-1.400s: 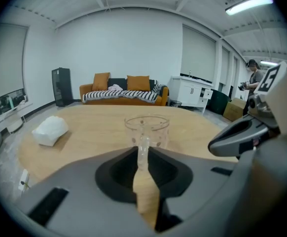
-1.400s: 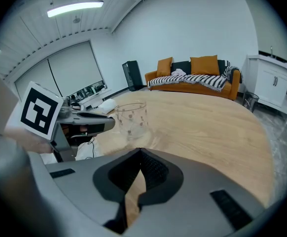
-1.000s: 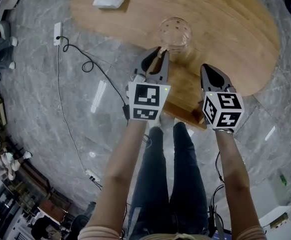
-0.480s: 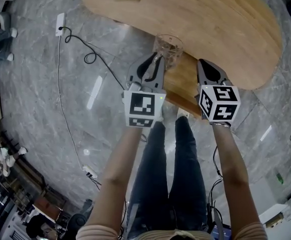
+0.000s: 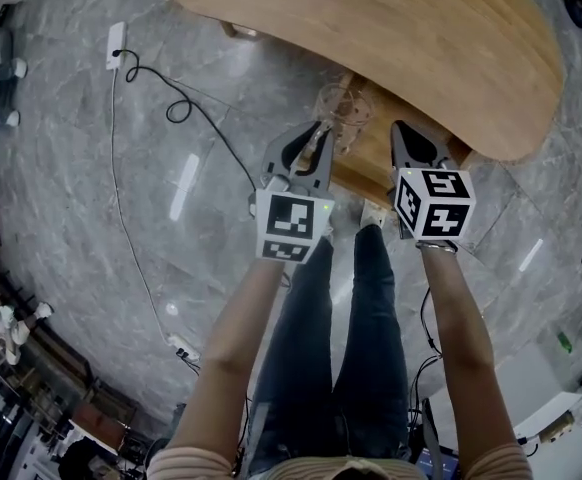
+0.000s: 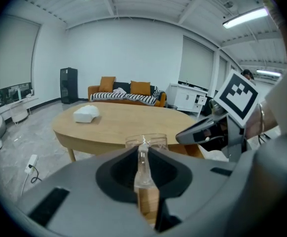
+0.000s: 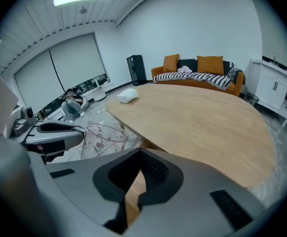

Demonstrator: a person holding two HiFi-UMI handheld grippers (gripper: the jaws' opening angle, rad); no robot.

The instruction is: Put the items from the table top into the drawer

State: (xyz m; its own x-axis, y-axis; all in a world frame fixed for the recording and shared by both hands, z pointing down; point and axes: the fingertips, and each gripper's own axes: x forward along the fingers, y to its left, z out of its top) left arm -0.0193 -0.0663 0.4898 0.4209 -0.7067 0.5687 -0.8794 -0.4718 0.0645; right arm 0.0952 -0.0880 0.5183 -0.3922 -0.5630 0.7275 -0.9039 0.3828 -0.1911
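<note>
**Head view, looking steeply down.** The left gripper (image 5: 320, 128) and the right gripper (image 5: 402, 128) are held side by side in front of the near edge of the oval wooden counter (image 5: 451, 38).

- **Left gripper:** its fingers (image 6: 119, 169) pinch the wall of a clear glass (image 6: 146, 142) just below the rim. The wall shows as a thin upright strip between them, and the glass stands upright beyond the fingertips.
- **Glass:** it is off the counter top, at the counter's near edge and above the wooden drawer (image 5: 369, 158), which stands open beneath the counter. Whether the glass touches the drawer cannot be told. In the right gripper view it bears small reddish marks, with the left gripper just to its left.
- **Right gripper:** its fingers are pressed together and hold nothing; only a sliver of wood shows past the notch between them. This gripper is near the glass but apart from it.
- **Surroundings:** a white packet (image 6: 86, 113) lies at the far end of the counter. Below the grippers are the person's legs (image 5: 336, 338) in dark trousers, on a grey marbled floor (image 5: 91, 218). A black cable (image 5: 171, 108) runs across the floor from a white power strip (image 5: 115, 44). An orange sofa (image 6: 126, 92) stands against the far wall.
</note>
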